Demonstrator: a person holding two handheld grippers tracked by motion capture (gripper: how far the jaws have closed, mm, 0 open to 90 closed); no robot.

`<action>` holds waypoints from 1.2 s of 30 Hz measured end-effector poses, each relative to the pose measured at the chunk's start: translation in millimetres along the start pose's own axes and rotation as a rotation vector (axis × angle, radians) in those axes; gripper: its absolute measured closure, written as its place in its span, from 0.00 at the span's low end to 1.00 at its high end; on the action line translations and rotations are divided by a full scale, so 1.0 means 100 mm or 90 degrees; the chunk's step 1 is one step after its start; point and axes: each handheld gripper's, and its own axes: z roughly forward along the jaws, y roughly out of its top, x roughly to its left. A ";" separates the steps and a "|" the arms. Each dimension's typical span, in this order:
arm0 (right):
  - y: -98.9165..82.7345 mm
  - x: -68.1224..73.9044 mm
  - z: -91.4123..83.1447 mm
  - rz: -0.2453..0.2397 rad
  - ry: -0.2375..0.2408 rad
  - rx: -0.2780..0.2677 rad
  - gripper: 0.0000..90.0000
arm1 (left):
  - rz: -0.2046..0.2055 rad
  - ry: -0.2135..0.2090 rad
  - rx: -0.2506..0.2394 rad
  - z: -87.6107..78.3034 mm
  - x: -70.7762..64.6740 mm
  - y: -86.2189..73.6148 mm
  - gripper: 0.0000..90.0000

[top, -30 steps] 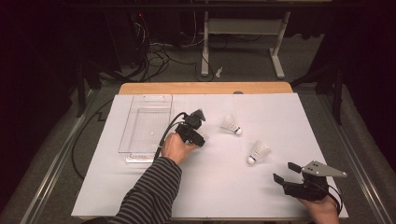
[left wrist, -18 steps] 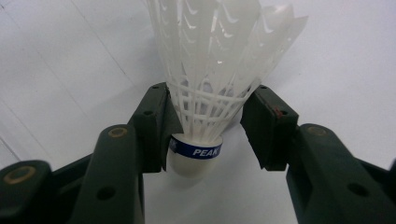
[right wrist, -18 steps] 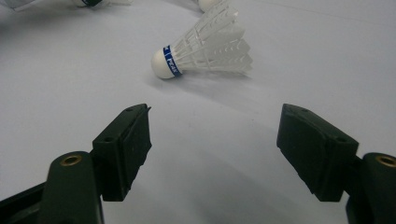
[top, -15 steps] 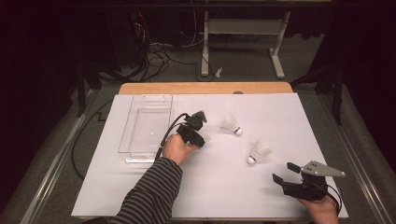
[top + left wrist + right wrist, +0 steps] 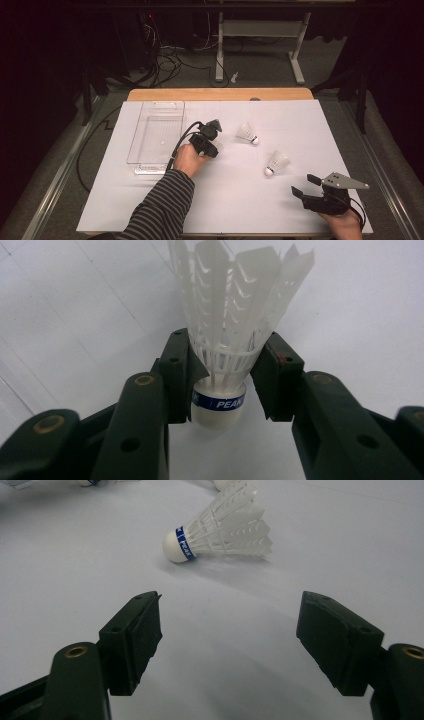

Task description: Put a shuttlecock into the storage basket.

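One white feathered shuttlecock stands at frame centre between the closing left tongs, cork down, feathers up, jaws hugging its base without clamping; the right tongs gape empty.

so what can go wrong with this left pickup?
1. The left tongs, which have just been closing, straddle the shuttlecock at the feather base just above its cork; squeezing there could crush the feathers.
2. The right pad looks short of contact, so the shuttlecock may tip or slip out on lifting.
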 end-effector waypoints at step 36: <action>0.00 0.00 0.00 -0.001 0.000 0.001 0.29 | 0.018 -0.032 -0.030 -0.12 0.01 -0.12 0.74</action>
